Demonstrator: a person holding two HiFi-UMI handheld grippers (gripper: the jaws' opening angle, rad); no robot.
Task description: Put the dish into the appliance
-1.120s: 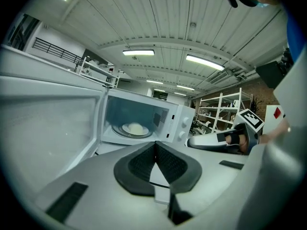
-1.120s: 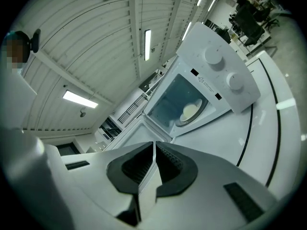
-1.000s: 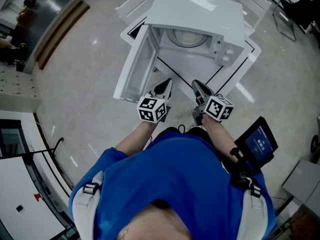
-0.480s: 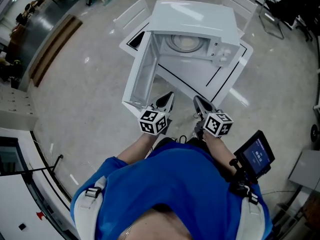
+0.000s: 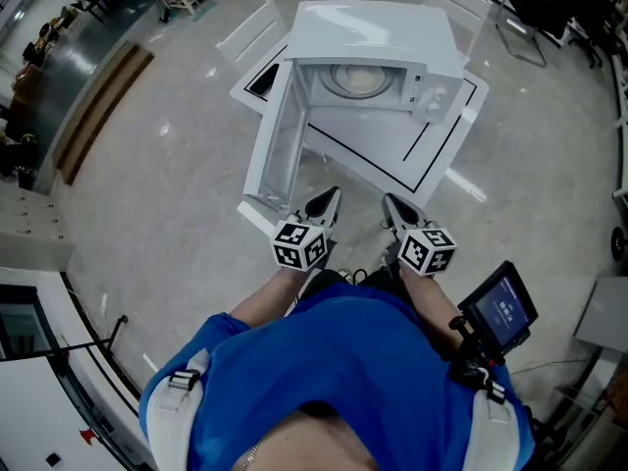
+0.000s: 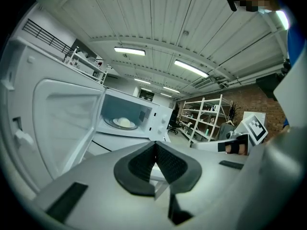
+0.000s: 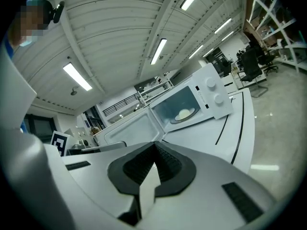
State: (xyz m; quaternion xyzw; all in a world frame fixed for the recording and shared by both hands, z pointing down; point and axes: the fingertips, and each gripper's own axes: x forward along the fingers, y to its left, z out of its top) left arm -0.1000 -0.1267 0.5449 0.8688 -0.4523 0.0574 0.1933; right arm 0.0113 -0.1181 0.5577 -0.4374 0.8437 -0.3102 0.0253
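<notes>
White dish point(image 5: 360, 79) already inside microwave point(image 5: 378, 27) at 12 o'clock; door point(image 5: 278, 135) open, unclosed; my left gripper point(image 5: 327, 199), right gripper point(image 5: 394, 204) clamped together, empty.

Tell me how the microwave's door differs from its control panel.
On the microwave, the door is swung wide open at the left; the control panel sits fixed at the front's right. The door is a large windowed slab; the control panel is a narrow strip with two round knobs. Both are white.
</notes>
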